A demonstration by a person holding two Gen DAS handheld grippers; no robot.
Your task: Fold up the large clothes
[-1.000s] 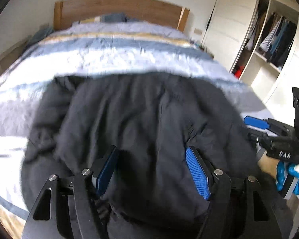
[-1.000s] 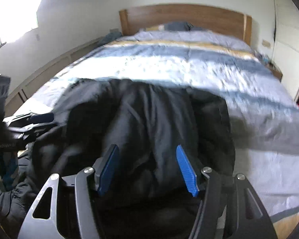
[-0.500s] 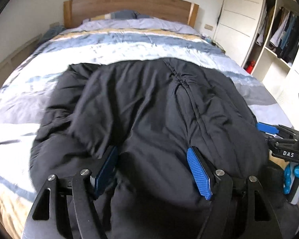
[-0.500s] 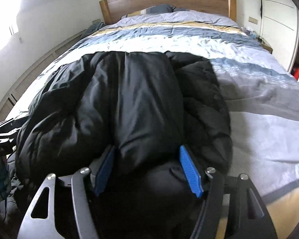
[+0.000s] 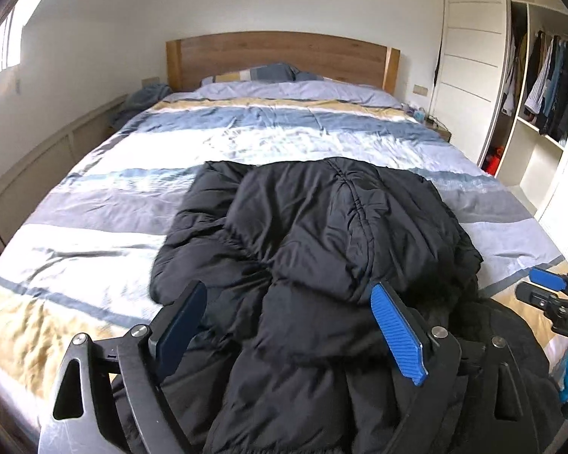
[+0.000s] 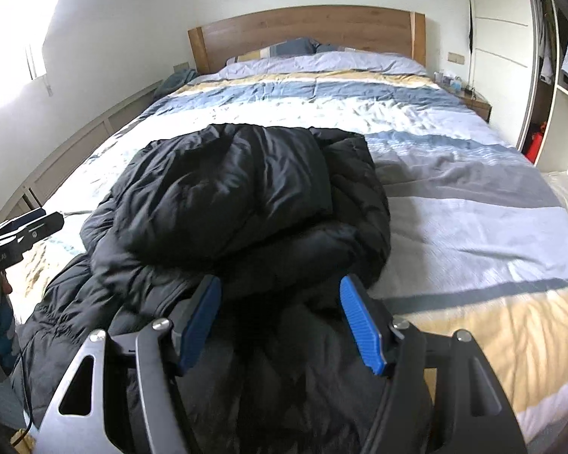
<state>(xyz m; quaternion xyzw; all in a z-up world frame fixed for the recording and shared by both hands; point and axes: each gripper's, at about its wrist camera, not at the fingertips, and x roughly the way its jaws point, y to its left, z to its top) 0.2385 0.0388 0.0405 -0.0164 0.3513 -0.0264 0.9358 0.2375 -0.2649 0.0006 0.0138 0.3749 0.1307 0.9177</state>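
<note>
A: What takes up most of the room?

B: The bed (image 5: 284,140), under a striped quilt of blue, white and yellow bands. Its wooden headboard (image 5: 280,56) stands against the far wall, with a pillow (image 5: 263,72) just in front of it. An open wardrobe (image 5: 541,87) with hanging clothes stands off the bed's right side.

A: And the garment?

B: A black puffer jacket (image 5: 322,234) lies bunched on the foot end of the bed, nearer its middle than either edge, its upper part doubled back over the rest. In the right wrist view the same jacket (image 6: 238,196) shows as a rounded heap with the quilt bare to its right.

A: The tools?

B: The left gripper (image 5: 295,325) sits low over the jacket's near end, blue pads spread wide with padding bulging between them. The right gripper (image 6: 280,317) is likewise spread apart above dark fabric. Whether any pad touches cloth, I cannot tell.
</note>
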